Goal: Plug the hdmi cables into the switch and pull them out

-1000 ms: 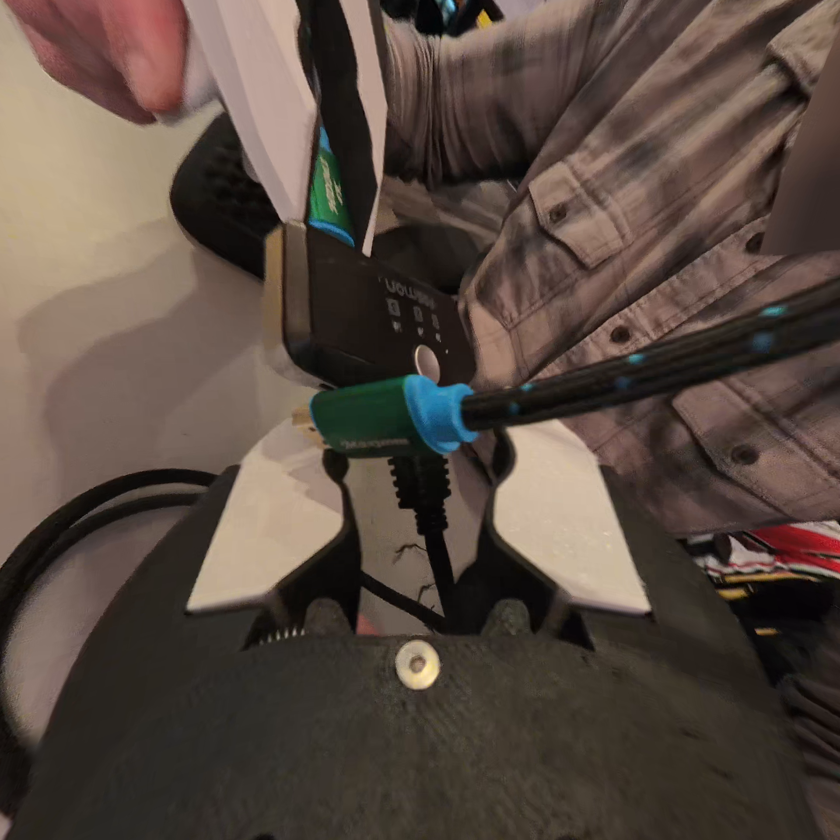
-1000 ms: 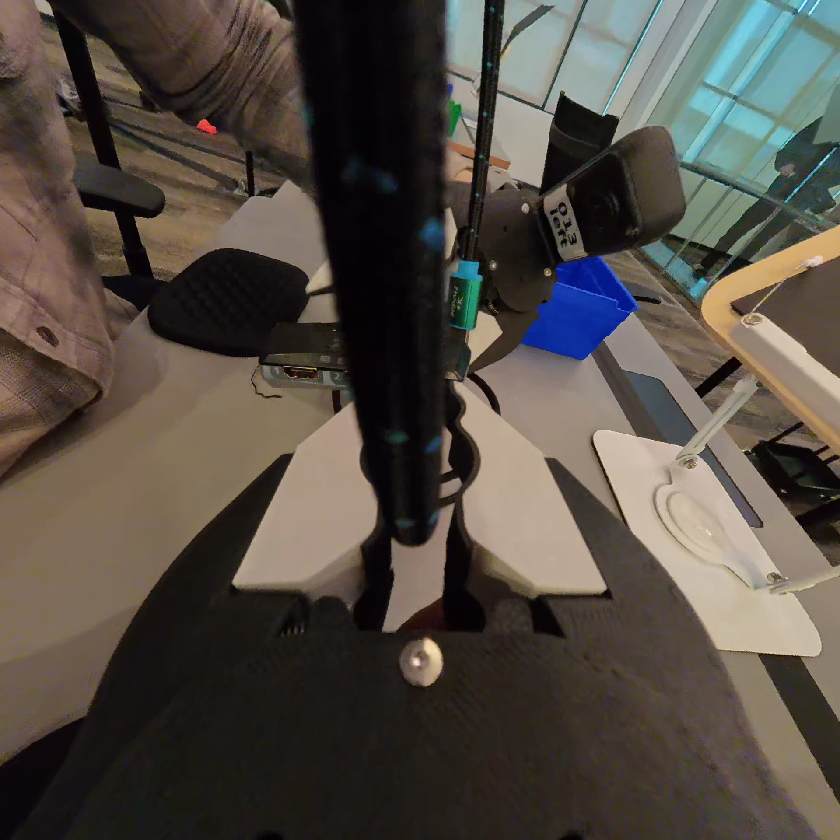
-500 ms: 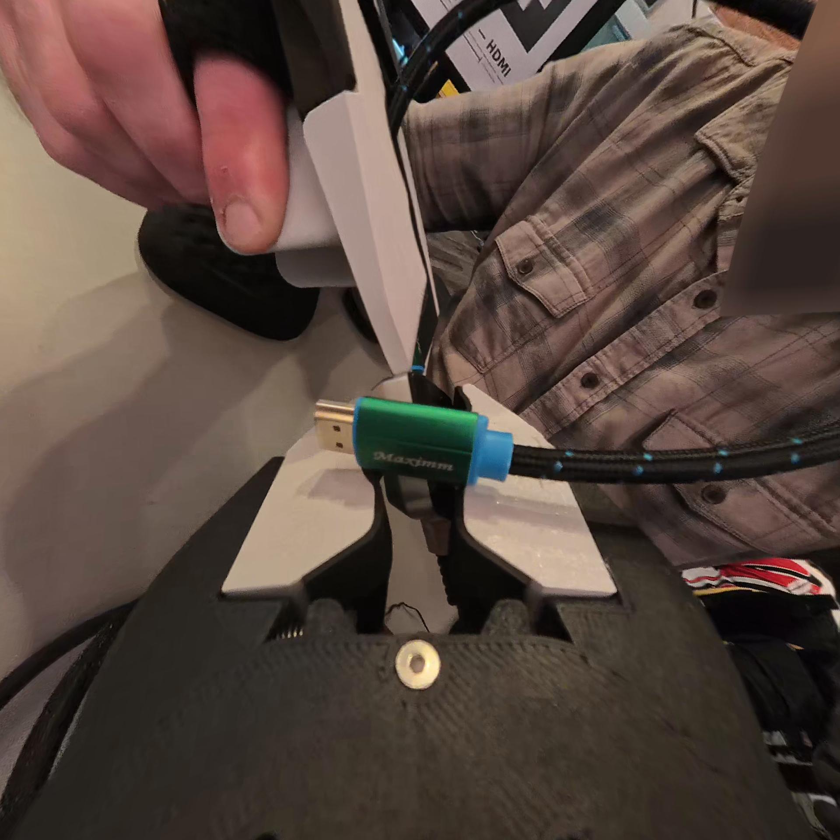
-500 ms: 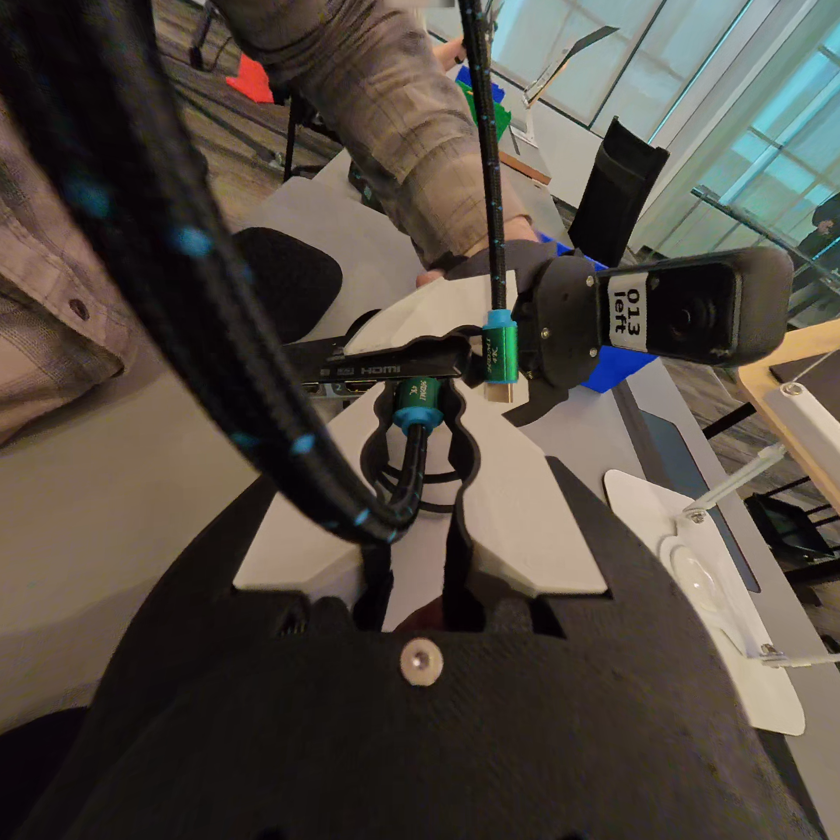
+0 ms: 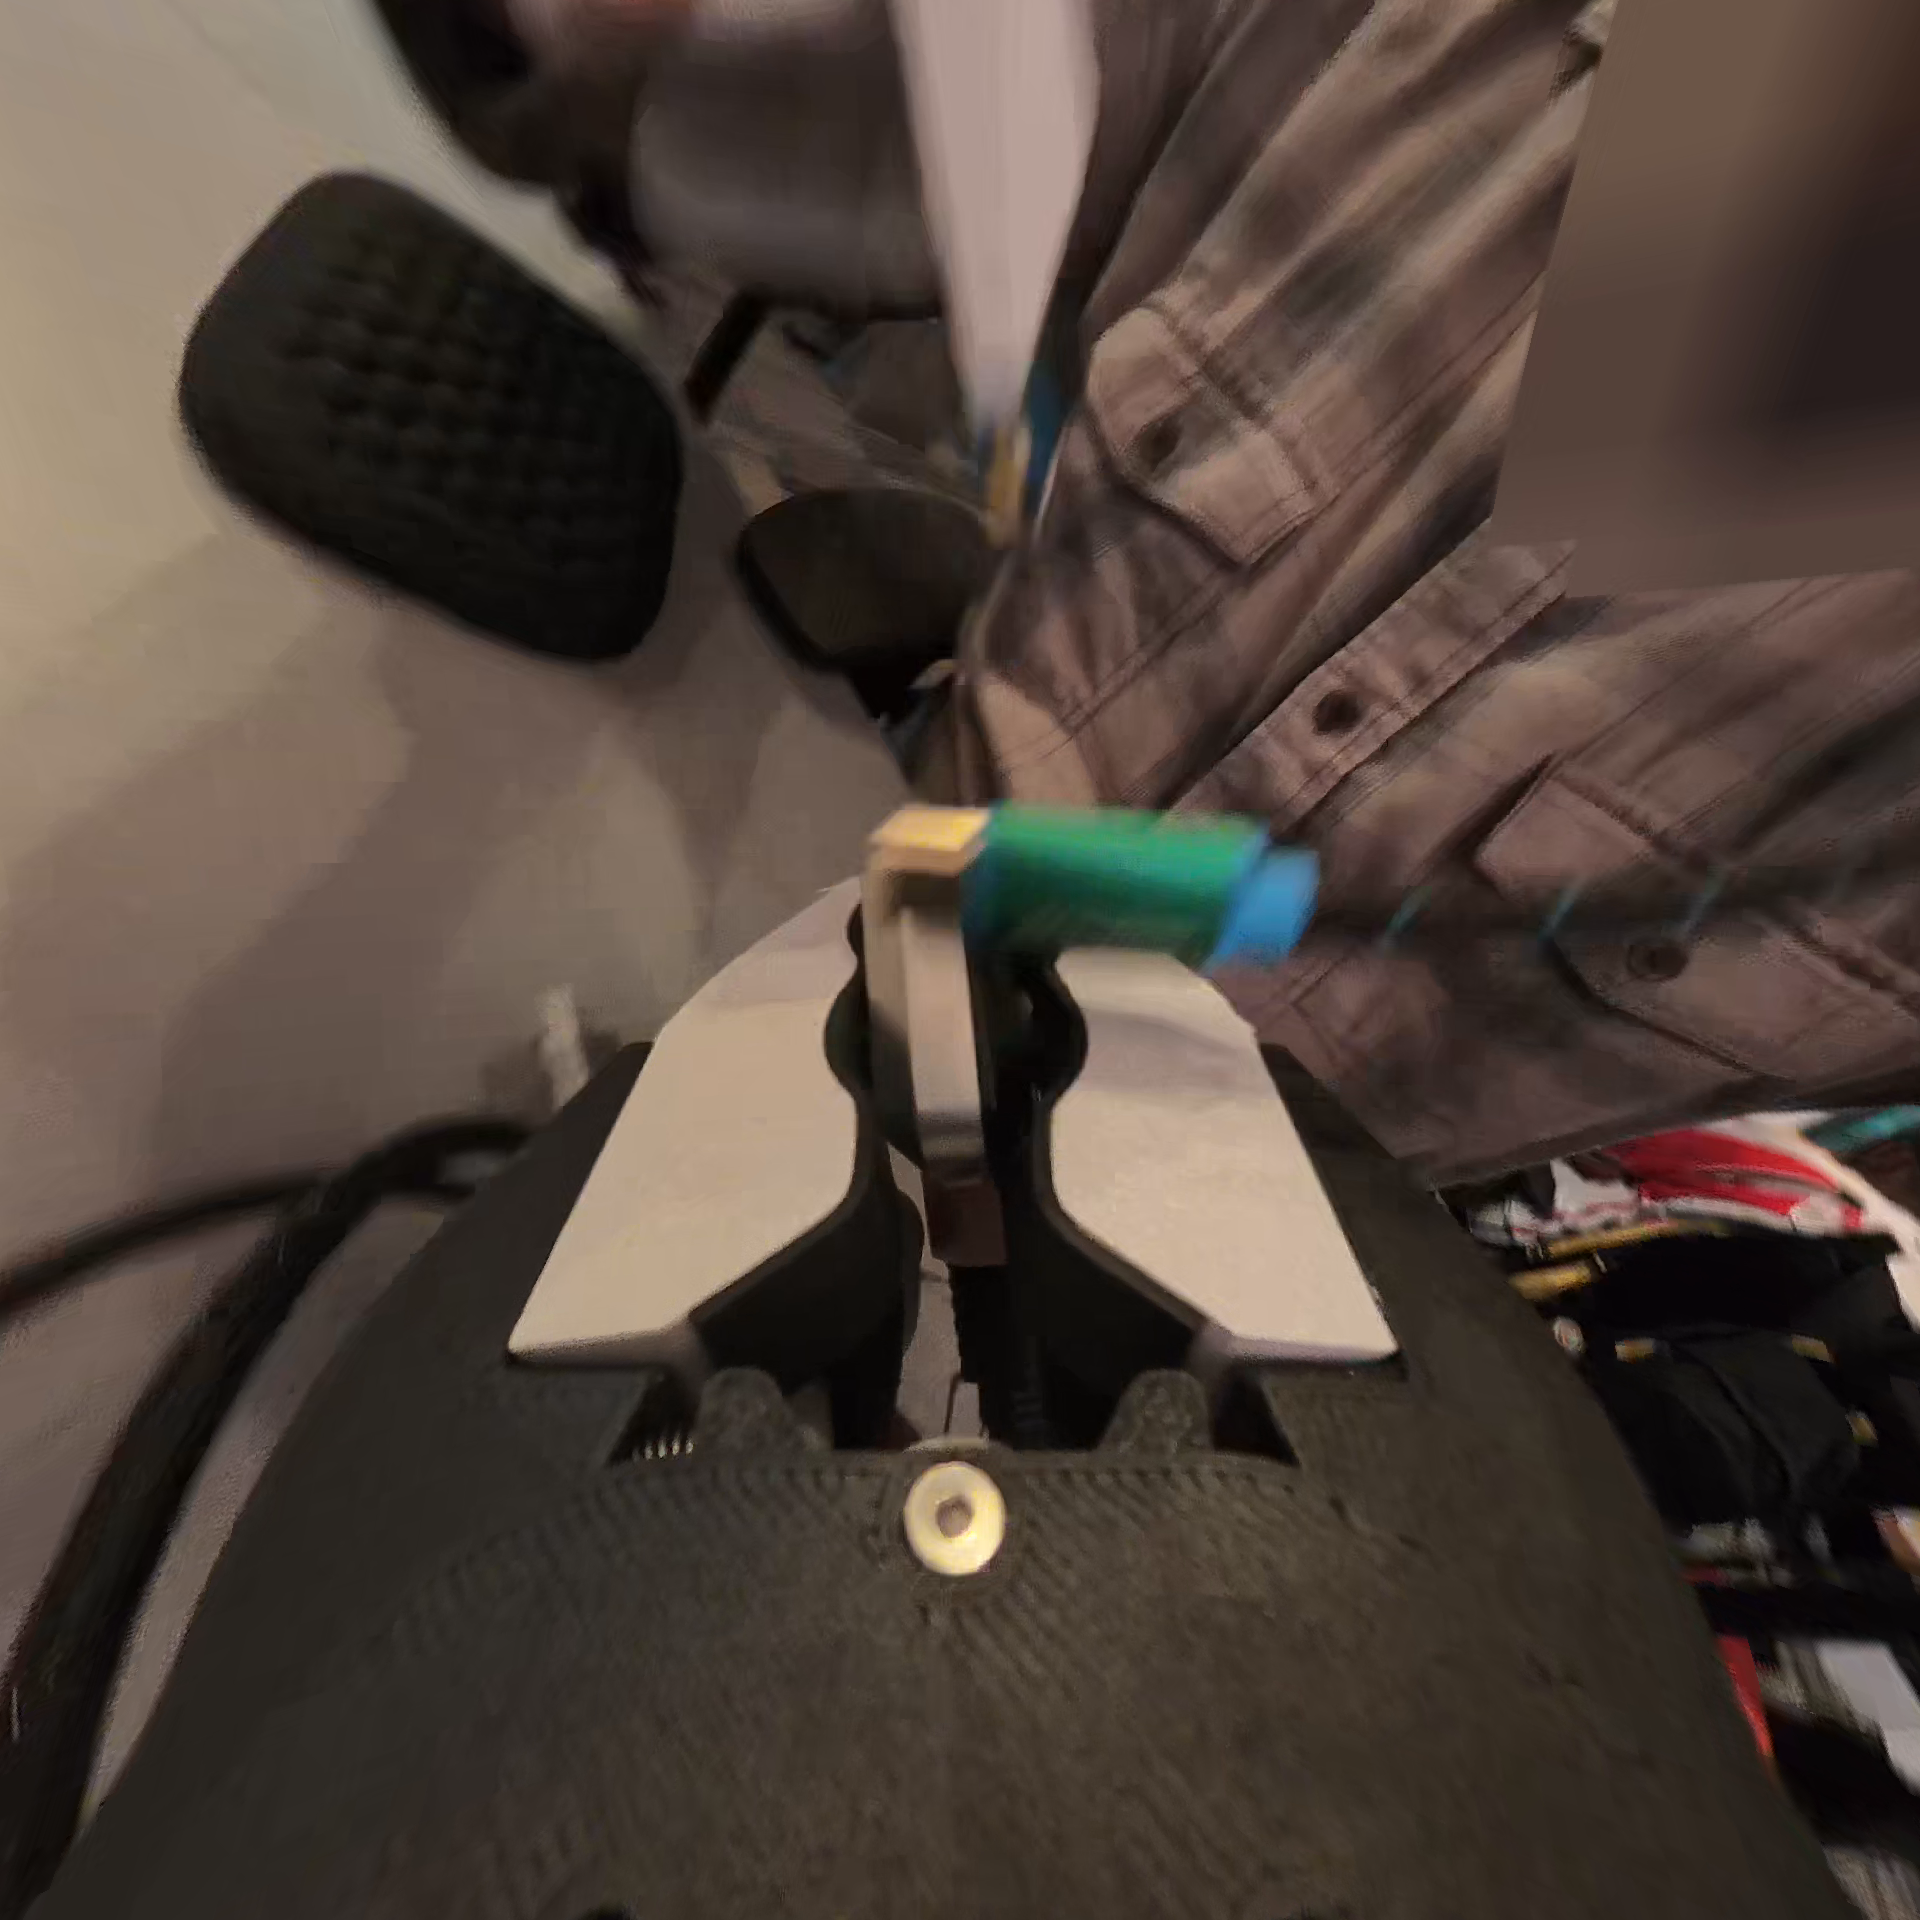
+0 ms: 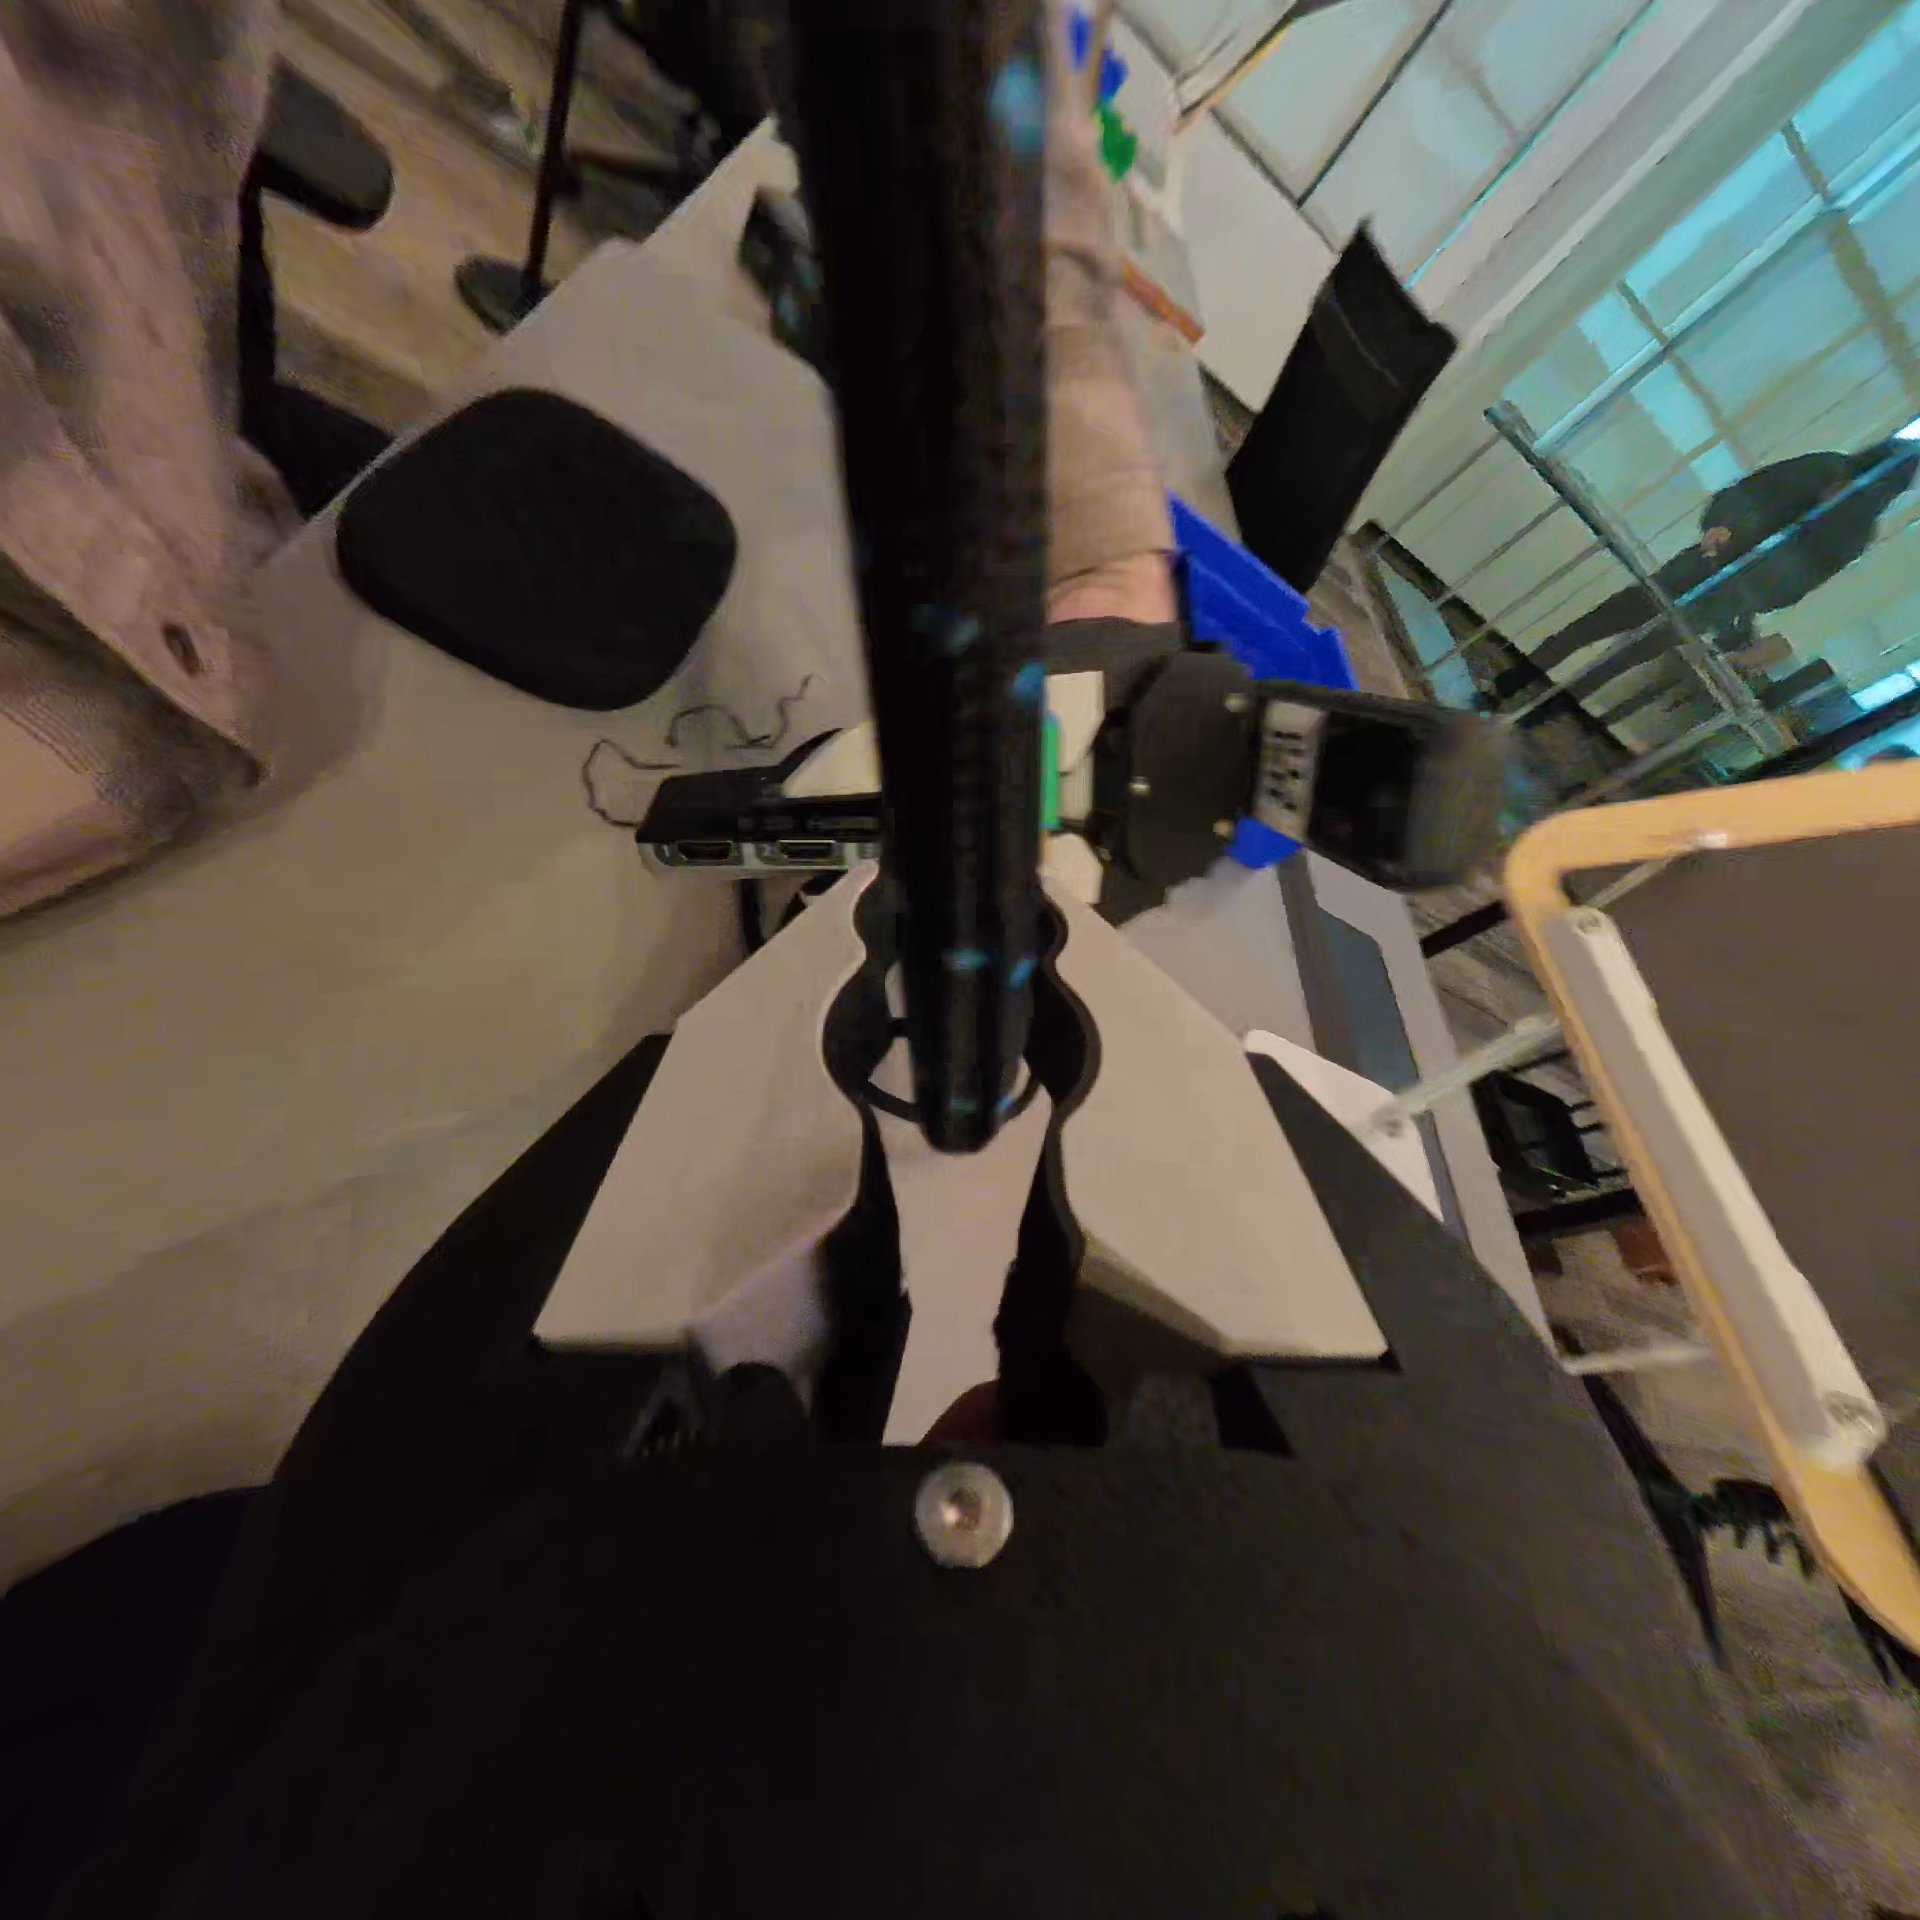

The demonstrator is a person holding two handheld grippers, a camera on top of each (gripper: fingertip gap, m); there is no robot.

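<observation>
My left gripper (image 5: 951, 935) is shut on the thin edge of the black HDMI switch (image 5: 920, 1039). A loose green plug with a blue collar (image 5: 1122, 883) lies across its fingertips. In the right wrist view the switch (image 6: 748, 831) is held above the table (image 6: 312, 1039) with two bare ports facing me. The left gripper's black body (image 6: 1195, 779) is behind it. My right gripper (image 6: 961, 914) is shut on a second HDMI plug, hidden behind its own thick braided cable (image 6: 935, 520). In the left wrist view the right gripper's white fingers (image 5: 997, 260) show blurred, apart from the switch.
A black textured pad (image 5: 426, 416) lies on the table near the person's plaid shirt (image 5: 1351, 520); it also shows in the right wrist view (image 6: 540, 540). A blue bin (image 6: 1247, 613) stands behind the left gripper. A wood-edged board (image 6: 1558, 935) is at the right. The gap from one gripper's tips to the other's is roughly 7 cm.
My left gripper closed from wide open onto the switch. My right gripper, still shut on its plug, pulled back from the switch's ports. Both views are blurred by motion.
</observation>
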